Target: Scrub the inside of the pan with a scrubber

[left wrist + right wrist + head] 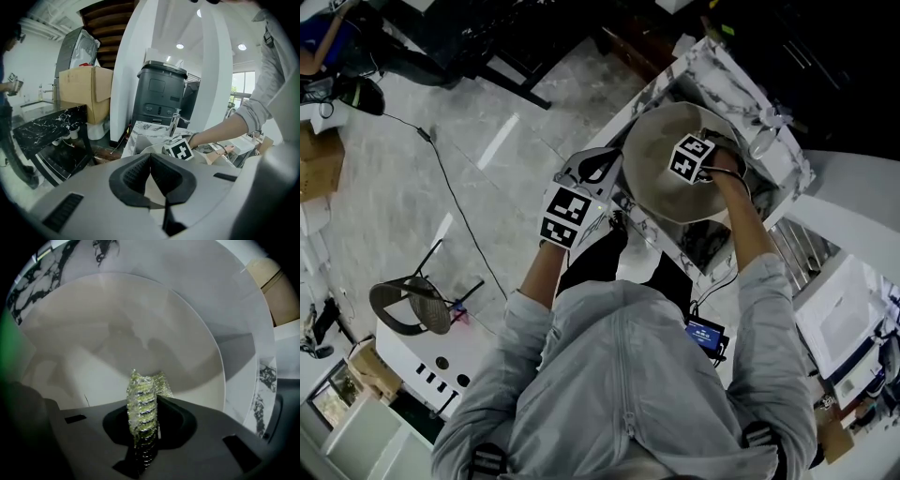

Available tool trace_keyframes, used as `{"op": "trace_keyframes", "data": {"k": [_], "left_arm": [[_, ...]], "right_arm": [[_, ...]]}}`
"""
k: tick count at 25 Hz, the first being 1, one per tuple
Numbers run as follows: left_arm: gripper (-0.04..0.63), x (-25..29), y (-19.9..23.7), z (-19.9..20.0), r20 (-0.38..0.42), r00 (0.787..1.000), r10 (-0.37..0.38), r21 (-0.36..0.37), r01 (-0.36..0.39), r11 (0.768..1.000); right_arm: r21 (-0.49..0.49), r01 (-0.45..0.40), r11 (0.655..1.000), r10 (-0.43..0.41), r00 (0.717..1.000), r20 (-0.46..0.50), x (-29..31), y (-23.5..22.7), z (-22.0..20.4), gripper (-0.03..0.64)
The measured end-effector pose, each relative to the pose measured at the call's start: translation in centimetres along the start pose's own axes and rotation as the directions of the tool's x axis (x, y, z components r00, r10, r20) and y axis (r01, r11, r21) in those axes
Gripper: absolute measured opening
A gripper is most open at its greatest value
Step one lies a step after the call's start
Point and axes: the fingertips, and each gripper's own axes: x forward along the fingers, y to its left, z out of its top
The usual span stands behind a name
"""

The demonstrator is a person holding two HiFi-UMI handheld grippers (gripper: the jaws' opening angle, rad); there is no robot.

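Lowest in the right gripper view, the right gripper is clamped on the scrubber, a yellow-green mesh wad squeezed thin between the dark pads. Its long axis runs up the frame along the jaws, and its free end stands clear of them at lower centre. Directly beyond that end lies the pan: its pale inner floor fills the middle of the frame and its curved wall sweeps across the top and down the right side. The surface to be scrubbed is therefore straight ahead of the scrubber's tip, not off to a side. Whether the tip already touches the floor cannot be told from here. Past the pan's rim, at the right and upper left of the frame, the white wall of the sink shows. In the left gripper view, the left gripper has its jaws drawn together at lower centre with a thin pale edge pinched between them, which looks to be the pan's rim. The right gripper's marker cube and the person's forearm show just beyond it. The head view places this gripper at the pan's left edge, with the right one over the pan's middle. The right is plainly the nearer to the working surface, so the stroke looks to depend on pressing the scrubber forward and down along its own axis while the left steadies the rim.
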Motion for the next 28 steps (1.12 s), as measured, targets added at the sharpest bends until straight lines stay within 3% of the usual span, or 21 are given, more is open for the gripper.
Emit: {"op": "trace_keyframes", "data": {"k": [9,12,18,28], "left_arm": [[0.023,0.8,0.2,-0.5,-0.018,1.000,-0.001,-0.007,0.001,1.000],[0.023,1.0,0.3,-0.6,-0.023,1.000,0.000,-0.008,0.000,1.000],[0.023,1.2,0.3,-0.5,-0.023,1.000,-0.001,-0.011,0.001,1.000],[0.023,1.4,0.0,-0.3,-0.012,1.000,0.005,-0.021,-0.005,1.000]], "right_arm": [[0.025,0.126,0.992,-0.128,0.985,0.112,0.3,-1.5,3.7,0.083],[0.058,0.130,0.990,-0.138,0.979,0.150,0.3,-1.6,5.0,0.083],[0.172,-0.048,0.984,0.002,0.966,0.259,0.1,-0.5,7.6,0.083],[0.156,-0.261,0.953,0.186,0.905,0.382,-1.1,2.5,10.6,0.083]]}}
